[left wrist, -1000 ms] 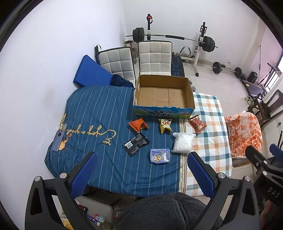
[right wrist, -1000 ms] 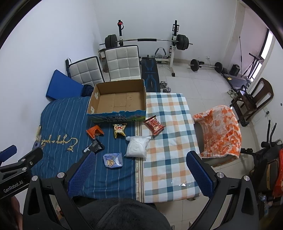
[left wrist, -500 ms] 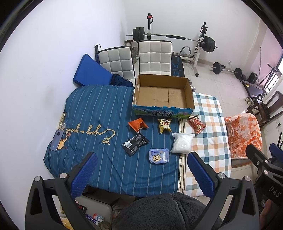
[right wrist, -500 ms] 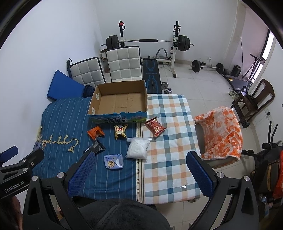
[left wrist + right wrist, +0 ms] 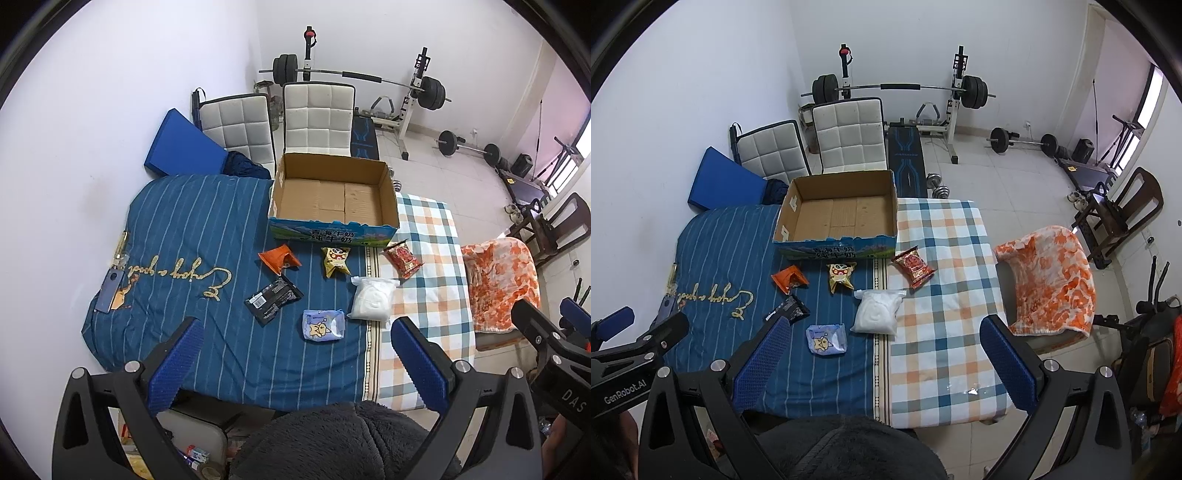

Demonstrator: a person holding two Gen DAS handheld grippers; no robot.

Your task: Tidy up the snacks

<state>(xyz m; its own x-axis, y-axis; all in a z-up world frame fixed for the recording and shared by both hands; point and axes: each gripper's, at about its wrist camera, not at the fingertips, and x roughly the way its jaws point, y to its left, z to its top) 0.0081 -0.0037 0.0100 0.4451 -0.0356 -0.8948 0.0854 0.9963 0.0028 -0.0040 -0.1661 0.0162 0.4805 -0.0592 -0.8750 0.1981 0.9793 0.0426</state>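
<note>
Both the left gripper (image 5: 295, 360) and the right gripper (image 5: 882, 356) are held wide apart and empty, high above the bed. Six snack packets, among them a white bag (image 5: 372, 303), are spread just in front of the empty cardboard box (image 5: 334, 201).

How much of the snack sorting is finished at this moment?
Nothing looks done yet: the cardboard box is empty. Nothing is in hand; the left tongs and right tongs are open, above the bed. All six packets are left, among them the white bag, the red packet and the black packet.
</note>
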